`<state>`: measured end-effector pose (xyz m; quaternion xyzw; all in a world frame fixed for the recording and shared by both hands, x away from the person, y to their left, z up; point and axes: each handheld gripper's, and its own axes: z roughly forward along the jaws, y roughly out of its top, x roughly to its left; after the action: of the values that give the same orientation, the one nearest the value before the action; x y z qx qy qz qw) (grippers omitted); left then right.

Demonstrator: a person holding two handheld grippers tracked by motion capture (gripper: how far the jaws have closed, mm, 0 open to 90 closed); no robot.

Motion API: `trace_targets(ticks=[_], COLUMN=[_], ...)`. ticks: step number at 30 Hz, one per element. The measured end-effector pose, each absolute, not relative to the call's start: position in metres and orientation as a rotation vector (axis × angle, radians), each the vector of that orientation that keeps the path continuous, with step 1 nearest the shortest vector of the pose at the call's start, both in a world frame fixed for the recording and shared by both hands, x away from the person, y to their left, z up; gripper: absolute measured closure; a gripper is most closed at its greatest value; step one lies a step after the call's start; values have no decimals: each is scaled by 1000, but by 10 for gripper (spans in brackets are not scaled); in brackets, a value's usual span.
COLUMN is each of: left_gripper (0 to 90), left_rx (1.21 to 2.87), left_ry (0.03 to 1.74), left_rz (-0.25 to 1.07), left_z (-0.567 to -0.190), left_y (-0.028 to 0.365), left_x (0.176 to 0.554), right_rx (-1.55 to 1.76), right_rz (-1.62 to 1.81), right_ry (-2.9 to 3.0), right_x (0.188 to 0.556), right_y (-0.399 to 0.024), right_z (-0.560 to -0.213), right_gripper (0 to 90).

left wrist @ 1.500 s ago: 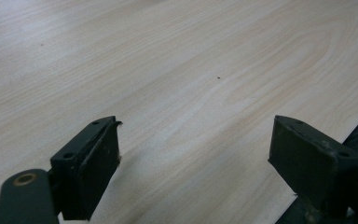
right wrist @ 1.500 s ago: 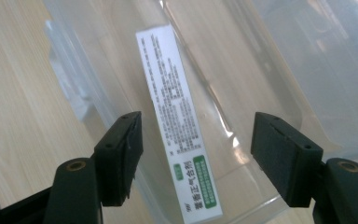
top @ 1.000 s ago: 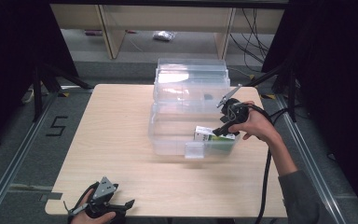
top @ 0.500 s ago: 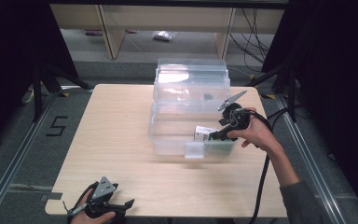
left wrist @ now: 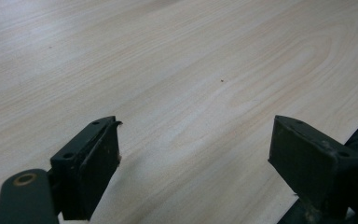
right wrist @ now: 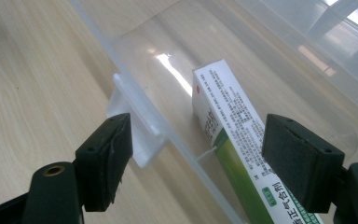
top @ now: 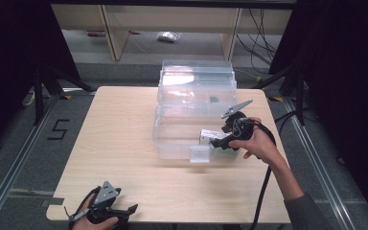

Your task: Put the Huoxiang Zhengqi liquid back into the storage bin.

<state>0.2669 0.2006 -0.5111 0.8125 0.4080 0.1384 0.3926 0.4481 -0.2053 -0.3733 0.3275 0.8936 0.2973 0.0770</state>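
Observation:
A clear plastic bin (top: 172,139) stands mid-table with its lid (top: 196,79) folded back. Inside it, by the near wall, lies a white and green medicine box (top: 208,134). My right gripper (top: 214,142) reaches over the bin's near right corner. In the right gripper view the medicine box (right wrist: 228,126) lies between the jaws, nearer the right pad (right wrist: 298,163), with a gap on both sides. The jaws have just been opening and my right gripper (right wrist: 198,147) is open. My left gripper (top: 128,212) rests at the table's near left edge. In its own view the left gripper (left wrist: 196,144) is open over bare wood.
The bin's front latch (top: 200,154) sticks out over the table (top: 115,143) and shows as a clear tab (right wrist: 137,140) beside my left jaw. A cable (top: 263,187) trails from the right gripper along the forearm. Shelving (top: 172,28) stands on the floor beyond the table.
The right hand has shifted a little toward the near side of the table. Its jaws have spread apart. The medicine box stays lying in the bin. The left gripper has kept still.

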Motion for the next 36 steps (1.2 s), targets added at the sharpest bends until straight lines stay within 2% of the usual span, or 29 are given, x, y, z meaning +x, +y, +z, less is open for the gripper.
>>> trace_targets(ticks=[36], left_gripper=[155], left_rx=[2079], left_ry=[1026], left_rz=[354], left_z=[-511], left_y=[201], left_x=[267], right_rx=[910], right_rz=[1045], right_ry=[2643], right_x=[408], right_y=[-208], right_z=[-385], right_gripper=[250])
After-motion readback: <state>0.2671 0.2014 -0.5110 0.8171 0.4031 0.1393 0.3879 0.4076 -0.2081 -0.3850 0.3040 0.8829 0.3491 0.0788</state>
